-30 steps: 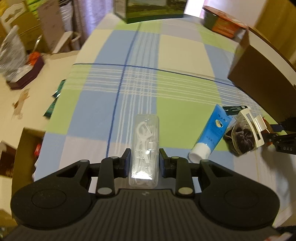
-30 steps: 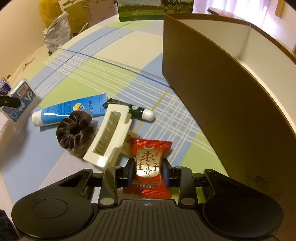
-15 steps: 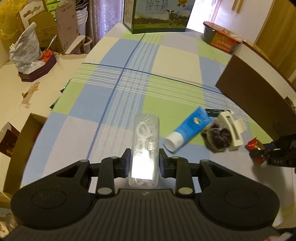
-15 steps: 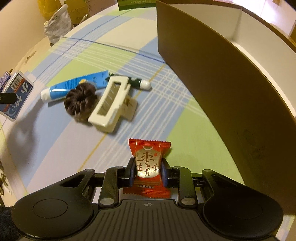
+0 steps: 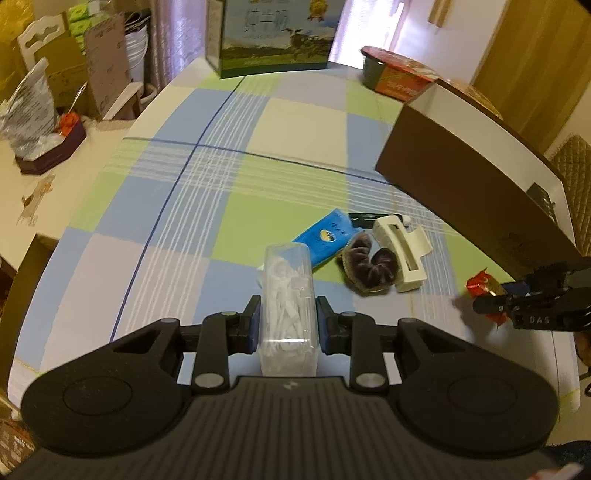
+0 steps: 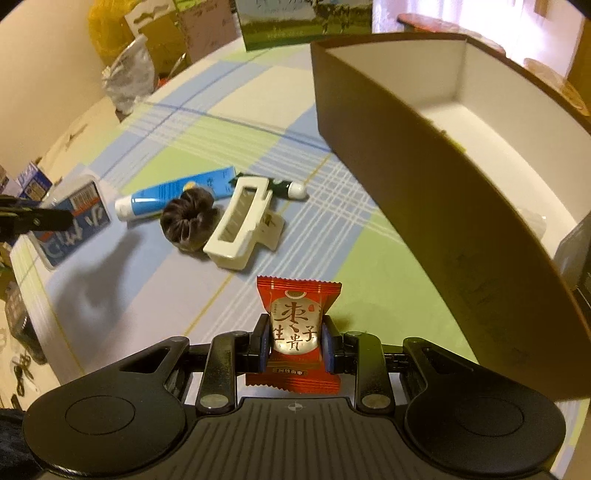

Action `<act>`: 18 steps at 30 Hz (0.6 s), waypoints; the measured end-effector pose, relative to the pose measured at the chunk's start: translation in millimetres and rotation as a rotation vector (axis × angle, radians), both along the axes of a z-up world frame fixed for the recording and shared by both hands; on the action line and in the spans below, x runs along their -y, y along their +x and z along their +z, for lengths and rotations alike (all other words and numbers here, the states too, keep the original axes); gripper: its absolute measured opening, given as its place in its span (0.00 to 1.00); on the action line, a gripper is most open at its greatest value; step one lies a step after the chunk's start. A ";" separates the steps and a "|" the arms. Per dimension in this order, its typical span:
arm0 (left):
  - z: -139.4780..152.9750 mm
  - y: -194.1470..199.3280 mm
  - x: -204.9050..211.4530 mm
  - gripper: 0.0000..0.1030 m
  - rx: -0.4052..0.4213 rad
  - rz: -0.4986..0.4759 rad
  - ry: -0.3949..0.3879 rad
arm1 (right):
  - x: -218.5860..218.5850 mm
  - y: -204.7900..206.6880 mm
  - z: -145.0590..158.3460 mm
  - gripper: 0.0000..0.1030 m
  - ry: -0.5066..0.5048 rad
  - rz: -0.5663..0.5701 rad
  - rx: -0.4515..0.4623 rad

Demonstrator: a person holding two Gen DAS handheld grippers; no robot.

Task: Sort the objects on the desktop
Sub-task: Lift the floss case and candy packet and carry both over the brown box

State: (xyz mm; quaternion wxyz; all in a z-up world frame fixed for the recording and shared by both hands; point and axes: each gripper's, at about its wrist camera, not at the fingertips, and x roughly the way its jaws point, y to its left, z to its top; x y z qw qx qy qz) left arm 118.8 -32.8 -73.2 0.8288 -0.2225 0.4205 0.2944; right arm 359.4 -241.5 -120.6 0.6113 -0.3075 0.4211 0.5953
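Note:
My left gripper (image 5: 287, 316) is shut on a clear plastic box of floss picks (image 5: 287, 295) and holds it above the checked tablecloth. My right gripper (image 6: 295, 339) is shut on a red candy packet (image 6: 295, 325), raised beside the brown box (image 6: 424, 192) with the white inside. It shows in the left wrist view (image 5: 496, 299) with the packet (image 5: 480, 284). On the cloth lie a blue tube (image 6: 173, 190), a brown scrunchie (image 6: 188, 218), a cream hair claw (image 6: 243, 221) and a small dark tube with a white cap (image 6: 291, 188).
A green milk carton (image 5: 273, 33) and a red instant-noodle bowl (image 5: 399, 77) stand at the table's far end. Left of the table are a side table with a bag (image 5: 29, 110) and cardboard boxes (image 5: 103, 81). A dark item (image 6: 576, 254) sits inside the brown box.
Both grippers have lifted their loads higher and moved toward the brown box. The box's open inside now shows more in the right wrist view.

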 end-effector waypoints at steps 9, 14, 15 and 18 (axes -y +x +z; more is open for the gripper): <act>3.3 24.2 3.6 0.24 0.000 -0.071 0.006 | 22.2 14.2 21.0 0.24 0.042 -0.067 -0.010; 10.9 38.8 3.8 0.24 0.020 -0.122 0.008 | 32.7 20.8 37.4 0.24 0.075 -0.104 -0.024; 13.1 42.1 3.9 0.24 0.025 -0.134 0.008 | 35.1 22.4 41.3 0.24 0.083 -0.110 -0.028; 20.2 50.9 3.7 0.24 0.040 -0.169 0.009 | 40.8 26.0 51.4 0.24 0.108 -0.143 -0.032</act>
